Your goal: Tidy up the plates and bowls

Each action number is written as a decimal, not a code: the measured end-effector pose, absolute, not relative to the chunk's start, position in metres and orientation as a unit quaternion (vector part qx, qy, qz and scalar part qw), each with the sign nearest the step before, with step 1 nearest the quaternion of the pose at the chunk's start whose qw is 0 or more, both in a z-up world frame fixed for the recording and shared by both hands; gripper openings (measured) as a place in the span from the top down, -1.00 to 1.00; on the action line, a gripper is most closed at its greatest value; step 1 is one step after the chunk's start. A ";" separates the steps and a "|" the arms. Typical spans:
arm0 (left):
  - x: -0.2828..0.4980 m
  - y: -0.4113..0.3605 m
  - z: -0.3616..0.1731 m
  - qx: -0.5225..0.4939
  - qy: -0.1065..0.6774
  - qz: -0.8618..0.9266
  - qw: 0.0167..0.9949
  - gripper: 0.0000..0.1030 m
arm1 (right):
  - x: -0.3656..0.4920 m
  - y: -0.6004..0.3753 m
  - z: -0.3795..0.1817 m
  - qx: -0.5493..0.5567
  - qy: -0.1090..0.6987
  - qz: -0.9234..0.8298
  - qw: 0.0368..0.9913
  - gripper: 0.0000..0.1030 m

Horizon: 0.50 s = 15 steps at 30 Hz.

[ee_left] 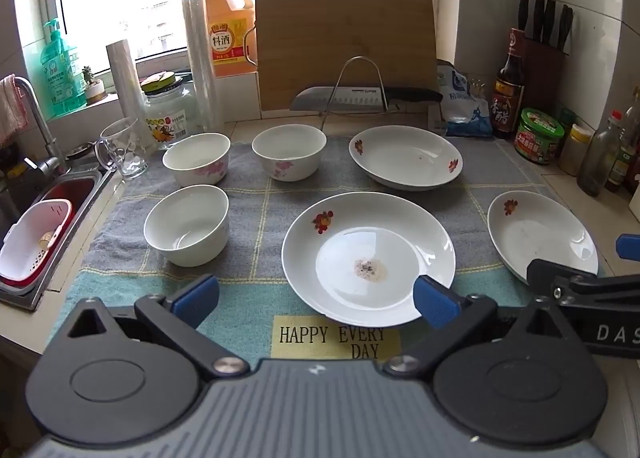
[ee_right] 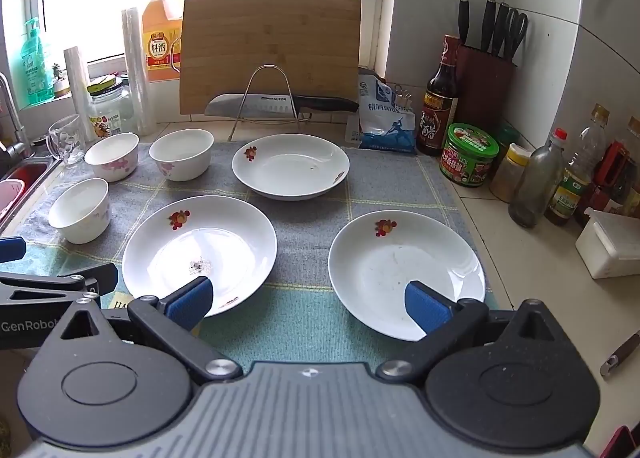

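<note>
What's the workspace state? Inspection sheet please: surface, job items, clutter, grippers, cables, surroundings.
Surface: counter covered by a grey and teal mat.
Job's things: three bowls on the left, three plates on the right, all apart, none stacked; centre plate has residue.
Clutter: glass mug, jar, knife on a wire rack, bottles, green tub.
Grippers: left gripper and right gripper open, empty.
Cables: nothing seen.
Surroundings: sink at left, window, cutting board, knife block.
</note>
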State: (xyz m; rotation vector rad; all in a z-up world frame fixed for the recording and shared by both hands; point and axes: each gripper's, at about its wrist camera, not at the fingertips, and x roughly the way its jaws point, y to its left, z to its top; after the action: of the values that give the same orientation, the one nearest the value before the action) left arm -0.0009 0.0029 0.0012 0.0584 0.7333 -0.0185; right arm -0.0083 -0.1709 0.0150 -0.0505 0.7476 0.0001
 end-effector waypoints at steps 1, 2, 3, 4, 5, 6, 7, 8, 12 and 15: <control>-0.001 0.003 0.001 0.028 0.359 -0.009 0.933 -0.99 | -0.008 -0.171 0.015 -0.025 0.365 0.000 0.931 -1.00; -0.001 0.003 0.001 0.028 0.358 -0.009 0.933 -0.99 | -0.008 -0.171 0.015 -0.025 0.365 0.000 0.931 -1.00; -0.001 0.003 0.001 0.028 0.358 -0.009 0.933 -0.99 | -0.008 -0.171 0.015 -0.025 0.365 0.000 0.931 -1.00; -0.001 0.003 0.001 0.028 0.359 -0.009 0.933 -0.99 | -0.008 -0.171 0.015 -0.025 0.365 0.000 0.931 -1.00; -0.001 0.003 0.001 0.028 0.358 -0.009 0.933 -0.99 | -0.008 -0.171 0.015 -0.025 0.364 0.000 0.931 -1.00; -0.001 0.003 0.001 0.028 0.358 -0.010 0.933 -0.99 | -0.008 -0.171 0.015 -0.025 0.365 0.000 0.931 -1.00; -0.001 0.003 0.001 0.028 0.358 -0.009 0.933 -0.99 | -0.008 -0.171 0.015 -0.025 0.365 0.000 0.931 -1.00; -0.001 0.003 0.001 0.028 0.358 -0.009 0.933 -0.99 | -0.008 -0.171 0.015 -0.026 0.365 0.000 0.931 -1.00; -0.001 0.001 0.002 0.029 0.358 -0.008 0.933 -0.99 | -0.007 -0.173 0.016 -0.025 0.365 0.000 0.931 -1.00; -0.001 0.002 0.002 0.029 0.358 -0.008 0.933 -0.99 | -0.007 -0.173 0.017 -0.025 0.365 0.000 0.931 -1.00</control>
State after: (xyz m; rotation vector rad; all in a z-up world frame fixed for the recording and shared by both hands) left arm -0.0005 0.0015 0.0017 0.0594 0.7325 -0.0173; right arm -0.0072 -0.1732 0.0173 -0.0510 0.7474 0.0000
